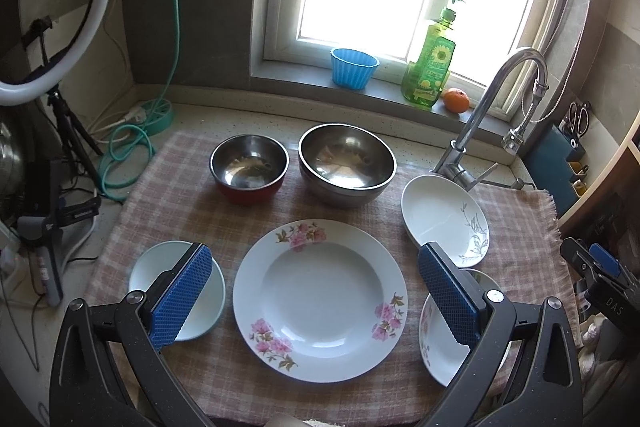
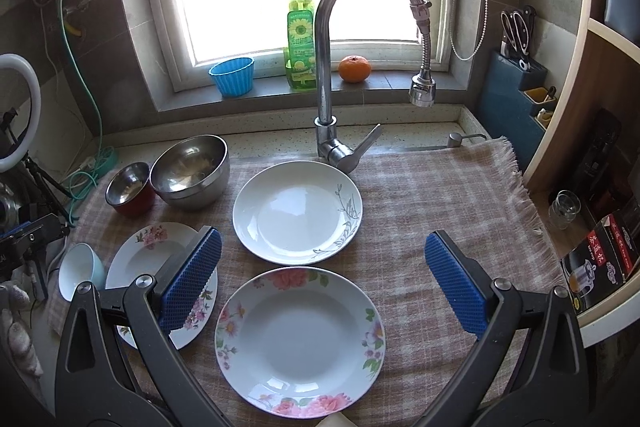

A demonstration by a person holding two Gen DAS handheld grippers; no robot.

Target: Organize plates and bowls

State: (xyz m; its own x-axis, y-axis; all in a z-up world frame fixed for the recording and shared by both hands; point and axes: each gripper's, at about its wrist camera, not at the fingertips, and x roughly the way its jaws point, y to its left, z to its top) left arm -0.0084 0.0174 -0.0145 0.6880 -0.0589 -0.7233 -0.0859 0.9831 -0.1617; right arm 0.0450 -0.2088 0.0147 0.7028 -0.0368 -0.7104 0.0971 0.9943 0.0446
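On a checked cloth (image 1: 192,211) lie a pink-flowered plate (image 1: 320,301), a white plate with a grey sprig (image 1: 444,219), a second flowered plate (image 1: 436,339) partly hidden by my finger, a pale blue bowl (image 1: 200,307), a red-sided steel bowl (image 1: 249,169) and a larger steel bowl (image 1: 347,165). My left gripper (image 1: 316,291) is open above the pink-flowered plate. My right gripper (image 2: 322,281) is open above the multicoloured flowered plate (image 2: 300,341), with the sprig plate (image 2: 298,213) just beyond. The bowls (image 2: 190,171) (image 2: 130,189) (image 2: 76,269) sit at the left.
A tall steel faucet (image 2: 326,75) stands at the cloth's back edge. The sill holds a blue cup (image 2: 233,75), a green soap bottle (image 2: 300,43) and an orange (image 2: 354,68). A knife block (image 2: 516,83) and a glass (image 2: 564,209) are at the right, a ring light (image 1: 60,11) at the left.
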